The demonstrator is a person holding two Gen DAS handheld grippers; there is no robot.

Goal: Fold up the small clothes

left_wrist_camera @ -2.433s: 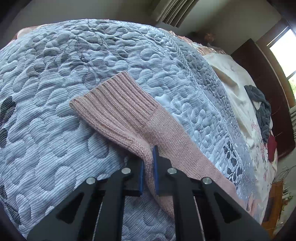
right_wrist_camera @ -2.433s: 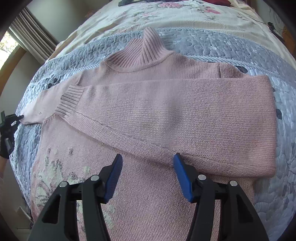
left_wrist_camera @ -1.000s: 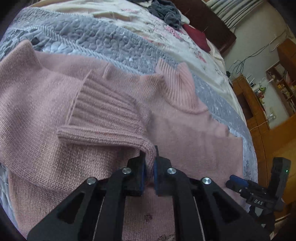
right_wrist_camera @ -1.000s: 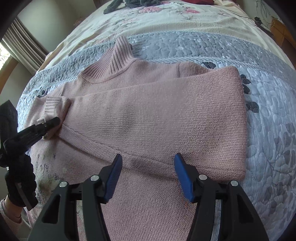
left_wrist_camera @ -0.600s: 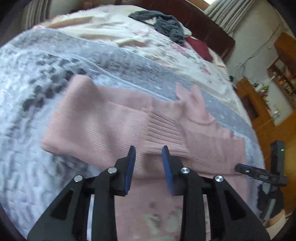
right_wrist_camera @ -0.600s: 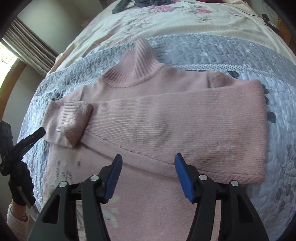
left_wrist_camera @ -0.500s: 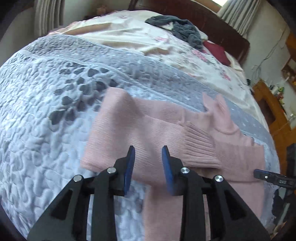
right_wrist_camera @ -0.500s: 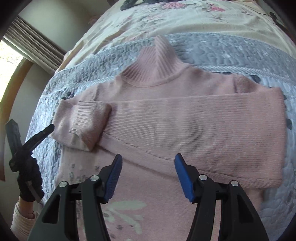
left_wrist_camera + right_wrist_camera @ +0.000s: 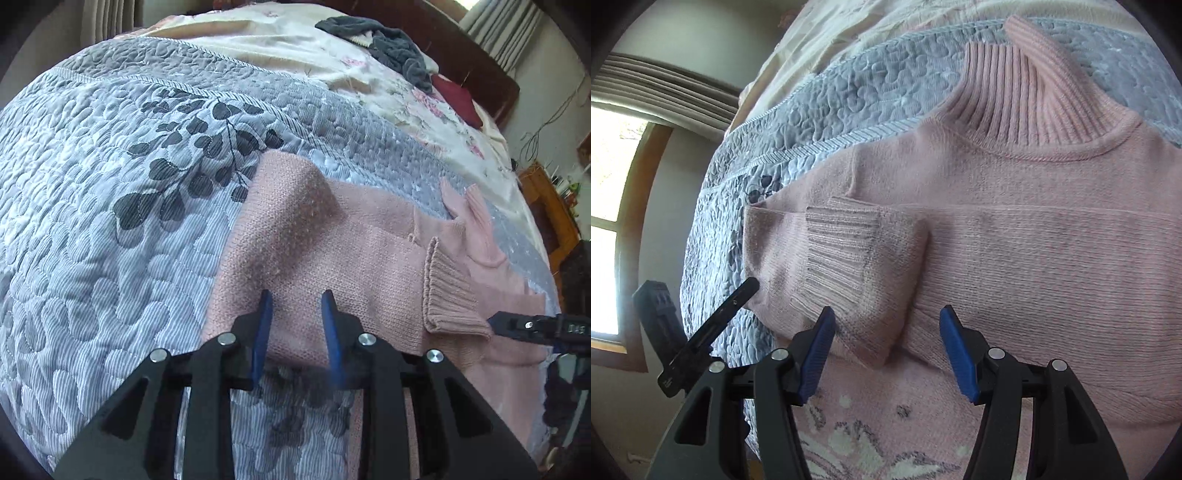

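Sleeve-folding step: pink turtleneck sweater (image 9: 1015, 229) flat on quilt (image 9: 110, 221), ribbed cuff (image 9: 842, 258) folded inward; left gripper (image 9: 295, 325) and right gripper (image 9: 886, 343) both released, empty; next, likely fold body.

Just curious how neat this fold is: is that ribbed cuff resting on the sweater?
Touching. The right wrist view shows the ribbed cuff lying flat on the pink sweater, with no gap between them.

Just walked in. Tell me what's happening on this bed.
A person with a tool in each hand is folding a pink sweater on a grey quilt. Both sleeves lie folded across the chest. The left tool and the right tool are open, holding nothing, poised over the folded sleeves.
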